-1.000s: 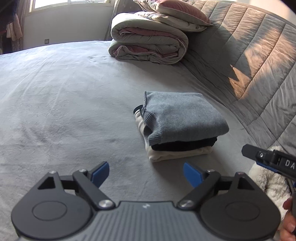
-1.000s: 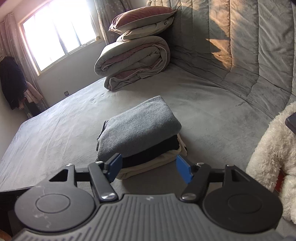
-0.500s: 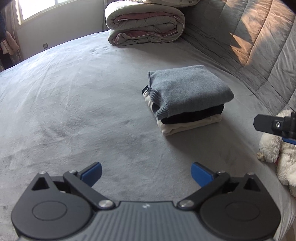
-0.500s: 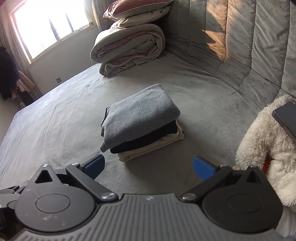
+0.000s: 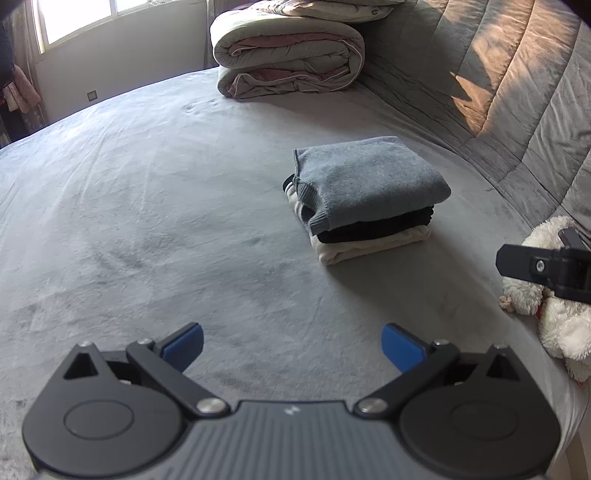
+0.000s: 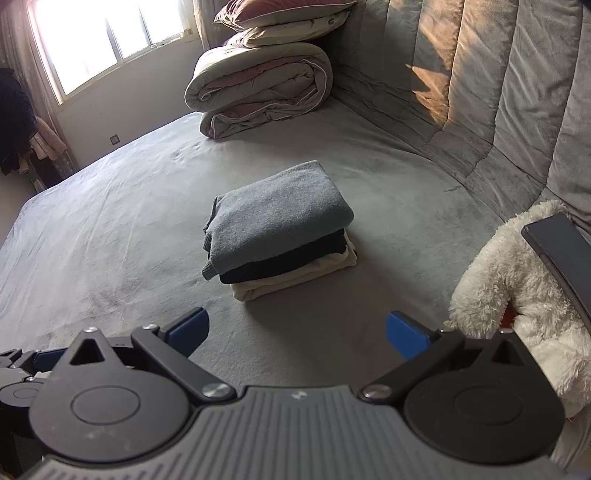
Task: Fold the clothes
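A neat stack of folded clothes lies on the grey bed: a grey-blue sweater on top, a black garment under it, a cream one at the bottom. My left gripper hovers well back from the stack, open, with only bedsheet between its blue pads. My right gripper is also open and empty, a short way in front of the stack. Part of the right gripper shows at the right edge of the left wrist view.
A rolled duvet with pillows on it sits at the head of the bed. A padded grey headboard runs along the right. A white plush toy with a dark flat device lies at the right.
Both grippers have drawn back and up from the stack, which now looks smaller and farther. Their jaws have spread wider, the right one clearly.
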`<state>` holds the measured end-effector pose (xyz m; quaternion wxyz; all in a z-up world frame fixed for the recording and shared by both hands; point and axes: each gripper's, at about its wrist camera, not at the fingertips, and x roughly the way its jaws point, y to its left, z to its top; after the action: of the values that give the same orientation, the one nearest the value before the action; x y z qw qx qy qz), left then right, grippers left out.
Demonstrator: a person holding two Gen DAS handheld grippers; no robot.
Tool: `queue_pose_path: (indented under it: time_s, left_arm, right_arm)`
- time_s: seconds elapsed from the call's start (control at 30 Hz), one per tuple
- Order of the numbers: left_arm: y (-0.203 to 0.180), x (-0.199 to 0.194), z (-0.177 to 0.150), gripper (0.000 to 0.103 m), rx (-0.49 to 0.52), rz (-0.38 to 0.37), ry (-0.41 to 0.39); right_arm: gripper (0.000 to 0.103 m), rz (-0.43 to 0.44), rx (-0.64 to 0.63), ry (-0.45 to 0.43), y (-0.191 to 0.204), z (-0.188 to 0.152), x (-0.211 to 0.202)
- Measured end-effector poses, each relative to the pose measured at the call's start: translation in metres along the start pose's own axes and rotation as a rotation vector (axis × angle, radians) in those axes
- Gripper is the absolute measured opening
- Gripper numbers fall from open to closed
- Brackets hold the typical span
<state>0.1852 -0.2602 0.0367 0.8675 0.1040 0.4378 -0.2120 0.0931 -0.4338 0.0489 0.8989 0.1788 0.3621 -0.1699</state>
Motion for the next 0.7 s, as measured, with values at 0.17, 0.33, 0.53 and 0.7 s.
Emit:
queue_pose_path:
  time_s: [0.17, 0.33, 0.53, 0.7]
  left_arm:
    - [0.005, -0.01, -0.003, 0.103, -0.007, -0.01, 0.0]
    - [0.005, -0.016, -0.008, 0.103, -0.004, -0.012, 0.0]
    - [0.005, -0.024, -0.012, 0.103, -0.006, -0.019, -0.003]
    - [0.005, -0.031, -0.016, 0.103, -0.002, -0.027, -0.004]
  right_arm:
    - [0.103, 0.011, -0.009, 0.002, 0.006, -0.003, -0.007]
    - [0.103, 0.013, -0.014, 0.004, 0.01, -0.006, -0.013]
    - [0.103, 0.012, -0.027, 0.002, 0.014, -0.008, -0.017]
    - [0.103, 0.012, -0.029, -0.002, 0.016, -0.009, -0.021]
